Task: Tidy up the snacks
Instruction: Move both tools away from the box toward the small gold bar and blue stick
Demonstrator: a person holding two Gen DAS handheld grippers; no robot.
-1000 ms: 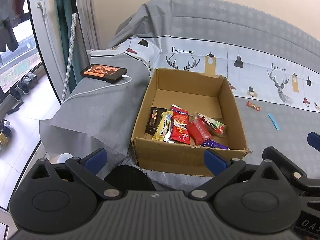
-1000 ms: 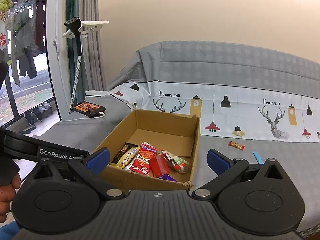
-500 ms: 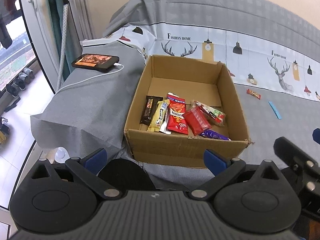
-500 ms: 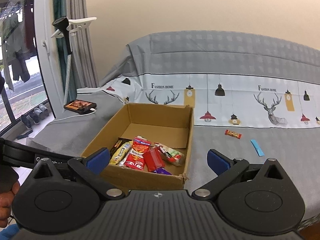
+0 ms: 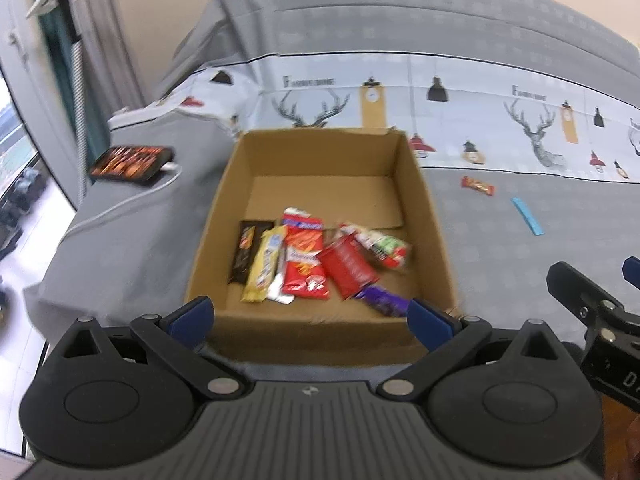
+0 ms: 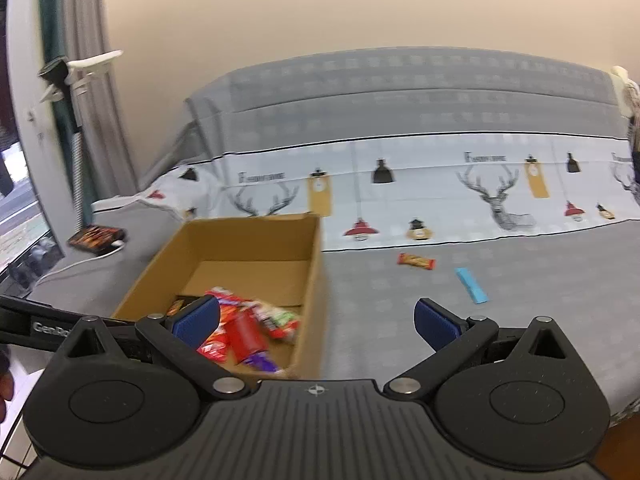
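An open cardboard box (image 5: 320, 152) stands on the grey cloth-covered surface and holds several snack packets (image 5: 304, 264). It also shows in the right wrist view (image 6: 248, 236). An orange snack bar (image 5: 477, 186) and a blue strip (image 5: 527, 216) lie on the cloth to the right of the box; the right wrist view shows the bar (image 6: 416, 261) and the strip (image 6: 472, 285) too. My left gripper (image 5: 310, 314) is open and empty, just before the box's near wall. My right gripper (image 6: 316, 322) is open and empty, to the right of the box.
A phone (image 5: 130, 162) on a white charging cable lies left of the box. A window and curtain (image 6: 60, 120) stand at the far left. The cloth's patterned backrest (image 6: 400, 184) rises behind. The surface's left edge drops to the floor.
Both grippers have moved forward and to the right. The box now sits lower and closer in the left wrist view, and the loose bar and strip are more central in the right wrist view.
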